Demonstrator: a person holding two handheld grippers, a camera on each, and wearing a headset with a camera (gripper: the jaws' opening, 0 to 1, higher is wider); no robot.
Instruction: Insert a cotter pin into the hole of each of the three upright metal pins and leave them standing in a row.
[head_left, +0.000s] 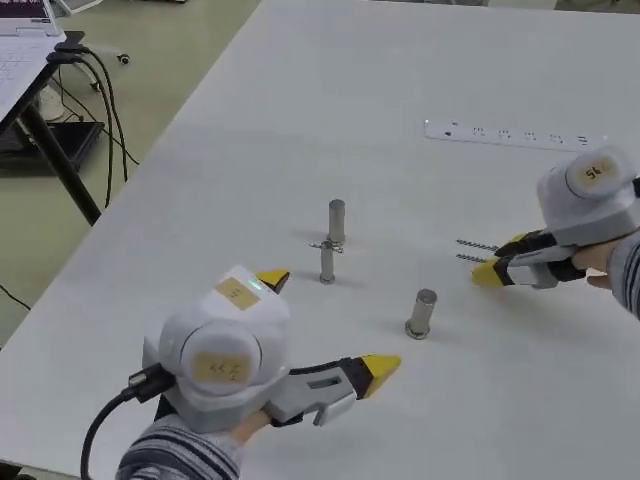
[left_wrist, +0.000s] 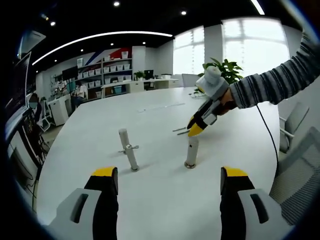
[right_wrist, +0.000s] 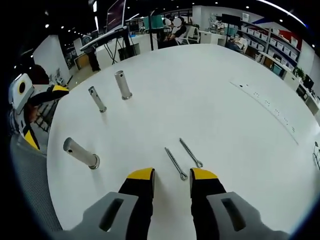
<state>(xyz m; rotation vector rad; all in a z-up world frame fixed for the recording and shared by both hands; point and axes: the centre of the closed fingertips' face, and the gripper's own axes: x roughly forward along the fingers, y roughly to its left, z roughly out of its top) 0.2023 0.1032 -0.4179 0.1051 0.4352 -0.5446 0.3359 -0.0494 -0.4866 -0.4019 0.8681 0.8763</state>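
Cotter pins (right_wrist: 175, 163) flat, loops toward right gripper (right_wrist: 172, 175), released; metal pins (right_wrist: 122, 85) upright; left gripper (left_wrist: 169, 174) released

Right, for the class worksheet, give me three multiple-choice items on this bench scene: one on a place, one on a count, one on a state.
1. Where do the two loose cotter pins lie?
A. On the table, just ahead of the right tool
B. On the floor
C. Inside a tray

2. How many upright metal pins stand on the table?
A. Two
B. Three
C. Five

3. What state is the left tool in?
A. Shut on a metal pin
B. Open and empty
C. Shut on a cotter pin

Answers: 1 A, the right gripper view shows both lying just before its yellow tips. 2 B, the head view shows three standing. 3 B, its jaws stand wide apart with nothing between them.
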